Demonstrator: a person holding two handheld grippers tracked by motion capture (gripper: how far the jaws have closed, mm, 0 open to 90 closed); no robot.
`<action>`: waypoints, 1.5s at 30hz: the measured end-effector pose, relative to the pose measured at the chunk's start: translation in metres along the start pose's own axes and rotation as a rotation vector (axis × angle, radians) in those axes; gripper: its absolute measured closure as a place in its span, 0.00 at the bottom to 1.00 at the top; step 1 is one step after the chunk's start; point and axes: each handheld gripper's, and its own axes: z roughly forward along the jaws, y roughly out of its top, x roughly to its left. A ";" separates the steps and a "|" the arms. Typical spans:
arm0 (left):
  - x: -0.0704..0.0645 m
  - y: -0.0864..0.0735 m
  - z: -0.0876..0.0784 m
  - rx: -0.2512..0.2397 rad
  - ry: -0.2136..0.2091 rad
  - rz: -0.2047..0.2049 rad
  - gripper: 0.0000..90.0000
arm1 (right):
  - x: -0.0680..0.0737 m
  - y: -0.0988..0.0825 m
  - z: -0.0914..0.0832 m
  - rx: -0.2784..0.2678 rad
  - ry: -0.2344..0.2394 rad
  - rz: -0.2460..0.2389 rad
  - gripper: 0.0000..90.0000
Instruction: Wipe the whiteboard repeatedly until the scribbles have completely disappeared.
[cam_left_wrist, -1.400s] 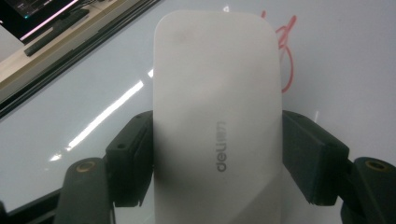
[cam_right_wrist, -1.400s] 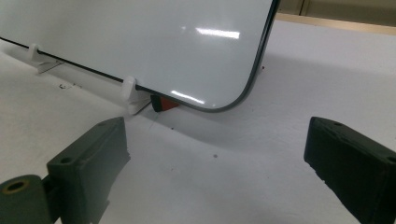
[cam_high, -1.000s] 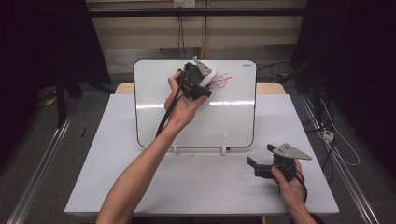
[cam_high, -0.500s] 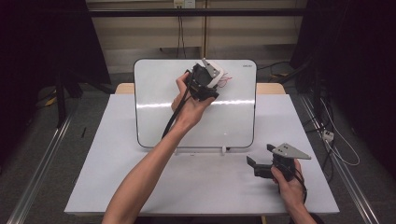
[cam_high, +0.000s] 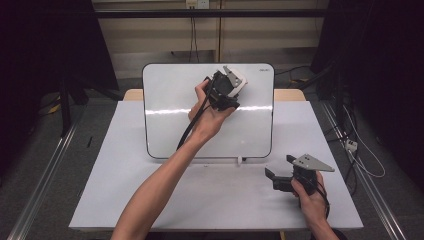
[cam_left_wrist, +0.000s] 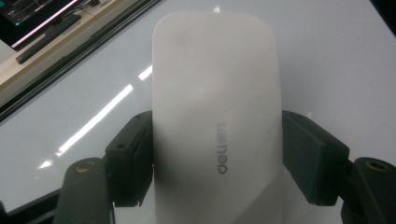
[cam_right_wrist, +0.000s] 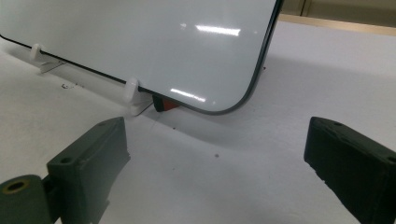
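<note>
A white board eraser (cam_left_wrist: 215, 107) with a grey logo lies flat against the upright whiteboard (cam_high: 170, 100). My left gripper (cam_left_wrist: 217, 163) is shut on it, one black pad (cam_left_wrist: 133, 163) pressing each long side. From above, the left gripper (cam_high: 232, 87) and the eraser (cam_high: 241, 80) are at the board's upper right. My right gripper (cam_high: 280, 166) rests low on the table at the front right, held by a hand. Its jaws stand wide open with nothing between them (cam_right_wrist: 219, 168), facing the whiteboard's lower corner (cam_right_wrist: 140, 42).
The whiteboard stands on small white feet (cam_right_wrist: 133, 95) on a white table (cam_high: 125, 190). A small red object (cam_right_wrist: 164, 105) lies under the board's lower edge. A black cable (cam_high: 192, 122) trails from the left gripper across the board. Dark floor and rails flank the table.
The left hand has slid the eraser a little to the right across the board. Red marks beside the eraser earlier are not seen now. The right gripper has stayed put.
</note>
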 end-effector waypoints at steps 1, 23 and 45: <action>0.001 -0.001 0.000 -0.002 -0.004 -0.001 0.34 | 0.000 0.000 0.000 0.002 -0.003 0.003 0.07; 0.031 -0.011 -0.009 0.006 0.045 -0.071 0.34 | 0.000 0.000 0.000 0.003 -0.007 0.004 0.07; 0.006 0.014 0.006 -0.005 0.022 -0.028 0.34 | 0.000 0.000 0.000 0.003 -0.001 0.008 0.07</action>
